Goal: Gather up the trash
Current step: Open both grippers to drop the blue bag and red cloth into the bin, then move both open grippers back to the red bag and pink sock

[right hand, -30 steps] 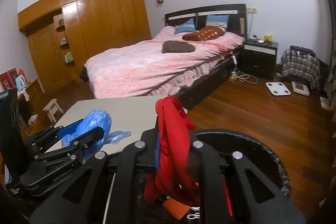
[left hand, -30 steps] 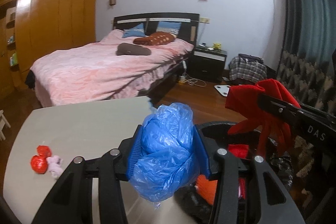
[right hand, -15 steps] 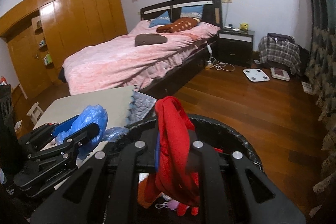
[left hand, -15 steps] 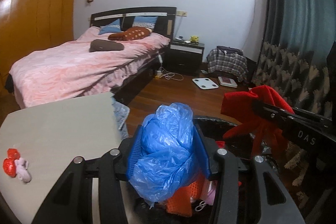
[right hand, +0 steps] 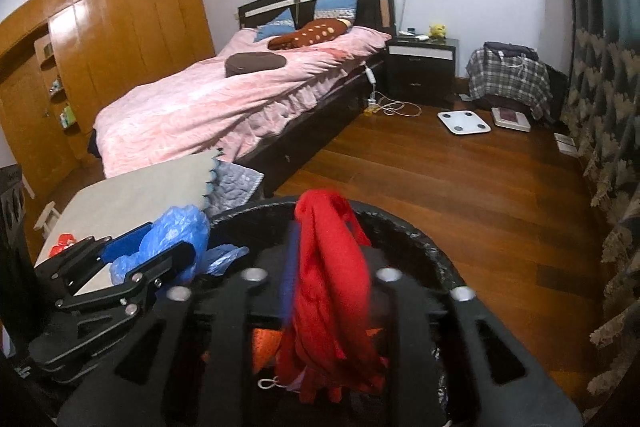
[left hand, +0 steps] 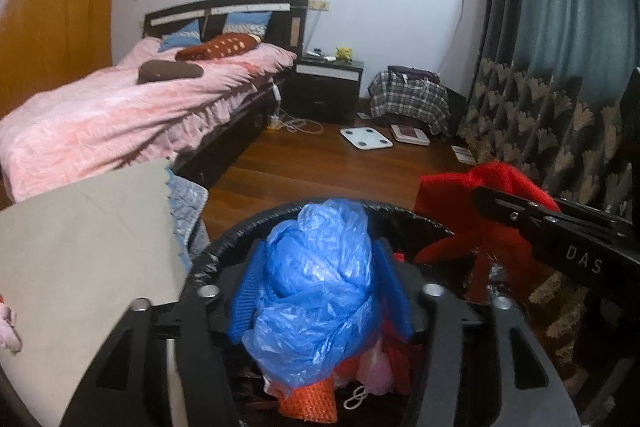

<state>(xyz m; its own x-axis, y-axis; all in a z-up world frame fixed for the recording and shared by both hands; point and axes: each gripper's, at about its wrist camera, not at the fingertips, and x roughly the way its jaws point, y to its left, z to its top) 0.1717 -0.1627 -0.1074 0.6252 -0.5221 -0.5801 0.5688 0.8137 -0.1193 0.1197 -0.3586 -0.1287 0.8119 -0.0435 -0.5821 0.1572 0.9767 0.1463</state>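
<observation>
A crumpled blue plastic bag [left hand: 320, 291] sits between the blue pads of my left gripper [left hand: 320, 263], whose jaws are opening; the bag still hangs there above the black bin [left hand: 404, 213]. My right gripper [right hand: 326, 243] is also opening, with a red cloth [right hand: 328, 291] still draped between its fingers over the same bin [right hand: 404, 229]. From the left wrist, the red cloth [left hand: 452, 187] dangles from the right gripper [left hand: 486, 197] at the bin's right rim. Orange and red trash lies inside the bin.
A beige table [left hand: 80, 251] stands left of the bin, with a small pink scrap [left hand: 8, 323] and red scraps [right hand: 64, 239] on it. A quilted cloth [right hand: 236, 183] hangs off its corner. A pink bed [right hand: 224, 103], wooden floor and curtain [right hand: 608, 131] lie beyond.
Both grippers have sunk and moved from the table's edge to above the bin. Their fingers now stand slightly wider apart around the blue bag and the red cloth.
</observation>
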